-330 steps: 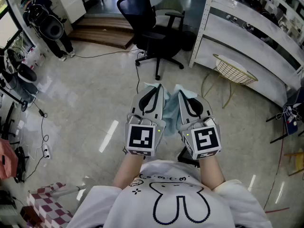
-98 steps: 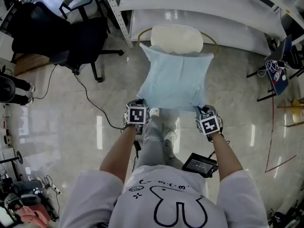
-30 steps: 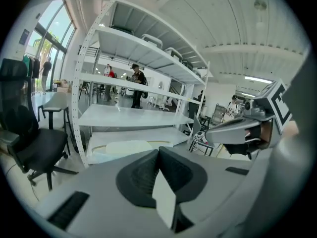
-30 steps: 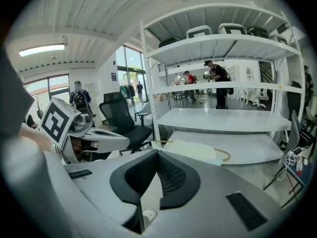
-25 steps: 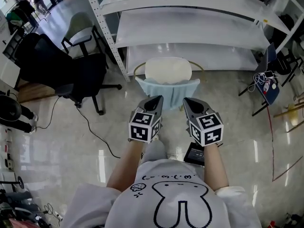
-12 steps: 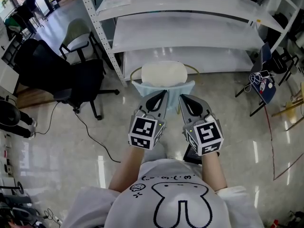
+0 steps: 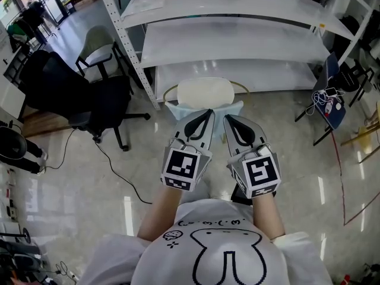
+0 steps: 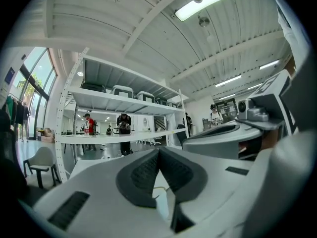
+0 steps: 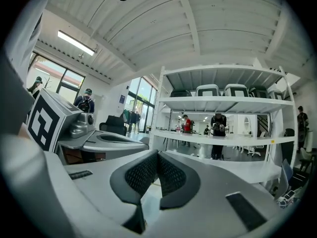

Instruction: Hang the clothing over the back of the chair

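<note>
A light blue piece of clothing (image 7: 177,109) hangs over the near rim of a gold wire chair with a cream cushion (image 7: 205,91); my grippers cover its middle. In the head view my left gripper (image 7: 208,111) and right gripper (image 7: 226,118) are held side by side, level, well above the floor and on my side of the chair. Both are shut with nothing between the pads. The left gripper view shows its dark ribbed pads (image 8: 143,171) pressed together, and the right gripper view shows the same (image 9: 171,173). Neither gripper touches the clothing.
White shelving (image 7: 237,37) stands right behind the chair. A black office chair (image 7: 77,94) and a grey chair (image 7: 101,45) are at the left, with a cable (image 7: 113,162) trailing on the glossy floor. A blue stool with cables (image 7: 329,105) is at the right.
Both shut grippers have risen toward my head and drawn closer together, so they look larger. The clothing has stayed on the chair.
</note>
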Available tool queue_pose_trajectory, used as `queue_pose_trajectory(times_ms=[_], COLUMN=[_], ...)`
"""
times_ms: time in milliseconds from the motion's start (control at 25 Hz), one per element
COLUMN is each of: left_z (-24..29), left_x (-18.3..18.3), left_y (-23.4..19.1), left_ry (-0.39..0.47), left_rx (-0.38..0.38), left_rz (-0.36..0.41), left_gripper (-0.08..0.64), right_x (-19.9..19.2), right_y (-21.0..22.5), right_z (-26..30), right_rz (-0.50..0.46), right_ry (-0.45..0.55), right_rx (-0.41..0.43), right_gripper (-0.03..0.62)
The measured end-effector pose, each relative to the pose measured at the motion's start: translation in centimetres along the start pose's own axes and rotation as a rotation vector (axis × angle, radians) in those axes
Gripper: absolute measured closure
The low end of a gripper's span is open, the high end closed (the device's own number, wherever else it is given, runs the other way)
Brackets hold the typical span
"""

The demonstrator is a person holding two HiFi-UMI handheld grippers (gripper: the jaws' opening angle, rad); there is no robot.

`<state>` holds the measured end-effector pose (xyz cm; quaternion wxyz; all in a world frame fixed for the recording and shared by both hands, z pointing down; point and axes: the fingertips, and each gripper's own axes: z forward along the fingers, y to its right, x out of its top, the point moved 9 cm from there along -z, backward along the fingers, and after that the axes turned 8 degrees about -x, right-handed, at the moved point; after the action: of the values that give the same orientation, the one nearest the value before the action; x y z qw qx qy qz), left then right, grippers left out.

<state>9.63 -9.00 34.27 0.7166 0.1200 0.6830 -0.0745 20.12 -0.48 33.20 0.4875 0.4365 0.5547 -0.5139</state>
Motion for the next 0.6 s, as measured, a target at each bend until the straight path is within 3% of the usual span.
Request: queue_pose_trajectory(times_ms=[600], left_z=[-0.2], left_x=[1.8], left_y=[2.2], left_ry=[0.056], left_rx=[0.003], left_rz=[0.094], left_gripper=[0.535], right_x=[0.9], right_y=[0.0], right_z=[-1.6], right_rz=[0.006], right_ry=[0.033], right_rx=[0.006], right_gripper=[0.604])
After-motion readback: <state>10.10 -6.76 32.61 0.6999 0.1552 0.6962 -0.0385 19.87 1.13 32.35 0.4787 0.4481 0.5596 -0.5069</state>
